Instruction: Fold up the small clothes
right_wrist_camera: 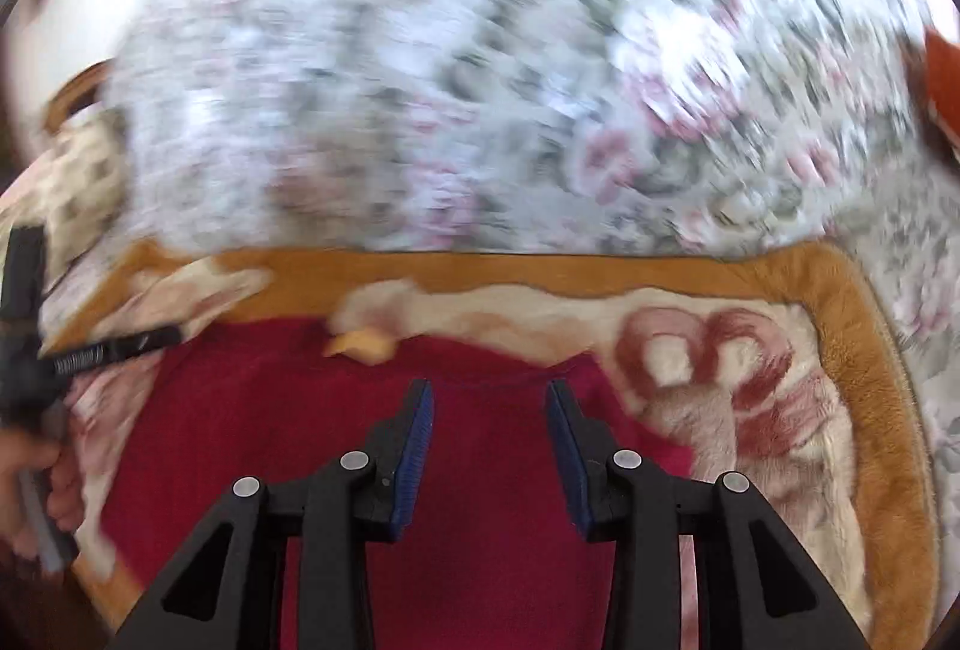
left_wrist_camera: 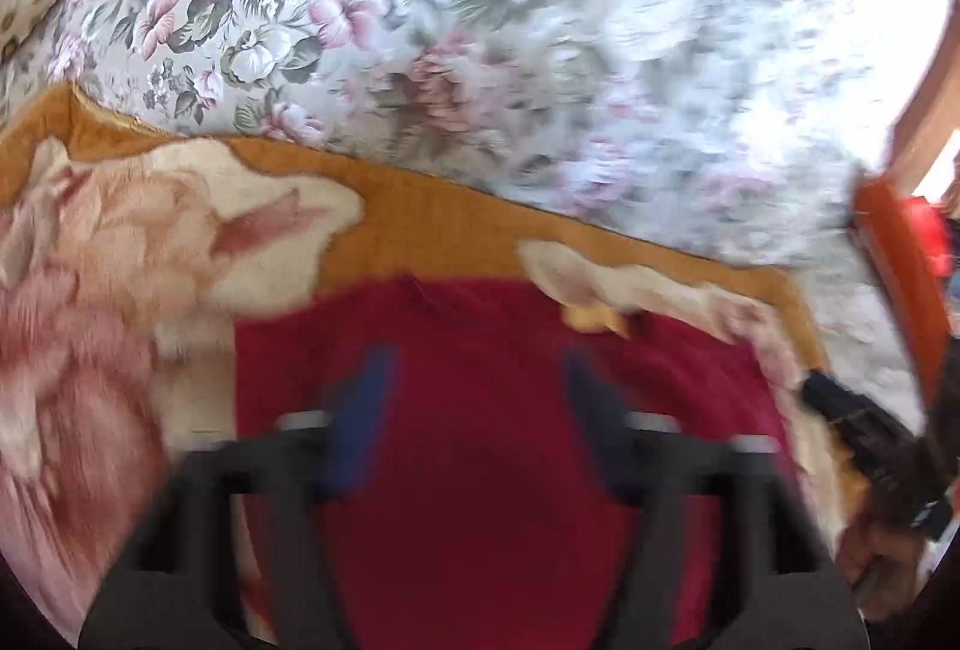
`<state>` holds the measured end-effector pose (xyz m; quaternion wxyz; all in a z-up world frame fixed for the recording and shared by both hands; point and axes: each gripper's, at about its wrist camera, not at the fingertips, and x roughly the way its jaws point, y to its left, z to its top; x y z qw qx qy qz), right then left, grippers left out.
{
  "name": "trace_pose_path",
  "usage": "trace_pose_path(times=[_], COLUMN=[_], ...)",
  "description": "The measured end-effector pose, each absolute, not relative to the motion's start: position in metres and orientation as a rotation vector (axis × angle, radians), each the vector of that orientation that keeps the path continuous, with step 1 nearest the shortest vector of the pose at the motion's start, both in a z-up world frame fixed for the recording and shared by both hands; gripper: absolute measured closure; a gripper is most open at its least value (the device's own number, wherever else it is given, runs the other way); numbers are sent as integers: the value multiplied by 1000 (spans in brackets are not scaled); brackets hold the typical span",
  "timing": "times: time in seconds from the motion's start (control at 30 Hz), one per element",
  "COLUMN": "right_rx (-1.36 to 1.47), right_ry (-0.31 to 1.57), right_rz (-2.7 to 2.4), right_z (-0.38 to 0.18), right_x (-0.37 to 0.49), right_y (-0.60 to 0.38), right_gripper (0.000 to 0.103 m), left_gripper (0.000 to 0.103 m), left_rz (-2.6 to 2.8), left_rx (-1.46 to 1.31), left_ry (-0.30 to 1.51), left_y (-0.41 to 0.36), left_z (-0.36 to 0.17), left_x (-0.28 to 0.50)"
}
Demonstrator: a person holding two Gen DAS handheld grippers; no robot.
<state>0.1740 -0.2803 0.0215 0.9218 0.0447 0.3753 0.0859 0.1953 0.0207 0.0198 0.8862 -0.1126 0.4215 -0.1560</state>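
Note:
A dark red garment lies spread on a plush cream and pink blanket with an orange border. A small yellowish tag sits at the garment's far edge. My left gripper hovers over the garment, blurred, its blue-padded jaws wide apart and holding nothing. In the right wrist view the same garment and tag lie below my right gripper. Its jaws stand apart with only the cloth underneath showing between them.
A floral bedsheet covers the bed beyond the blanket. A person's hand holds the other tool at the left edge. An orange-brown object stands at the right rim. Both views are motion-blurred.

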Motion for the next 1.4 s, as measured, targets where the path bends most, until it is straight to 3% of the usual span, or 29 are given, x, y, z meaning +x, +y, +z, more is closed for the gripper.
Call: trace_pose_path(times=[0.2, 0.27, 0.47, 0.63, 0.83, 1.17, 1.23, 1.33, 1.4], right_rx=[7, 42, 111, 99, -26, -62, -80, -90, -87], right_ry=[842, 835, 819, 794, 755, 732, 727, 726, 736], right_rz=[119, 106, 70, 162, 70, 63, 66, 73, 78], right_z=[-30, -49, -7, 14, 6, 7, 8, 8, 6], right_x=[98, 93, 77, 33, 18, 15, 14, 13, 15], right_y=[-261, -267, -254, -213, -190, -187, -184, -182, -182], right_gripper=[65, 64, 65, 65, 65, 65, 65, 65, 65], left_gripper=[31, 31, 31, 31, 30, 30, 54, 75, 75], left_rz=[-320, -331, -332, -373, -504, -421, -322, -214, -185], left_rx=[-162, -105, -213, -361, -568, -812, -855, -974, -993], left_ry=[971, 920, 847, 895, 929, 856, 865, 869, 861], left_y=[17, 11, 56, 86, 91, 96, 103, 115, 113], left_z=[-33, -32, -7, -27, -53, -50, -54, -65, -65], left_x=[138, 132, 76, 24, 39, 83, 82, 75, 74])
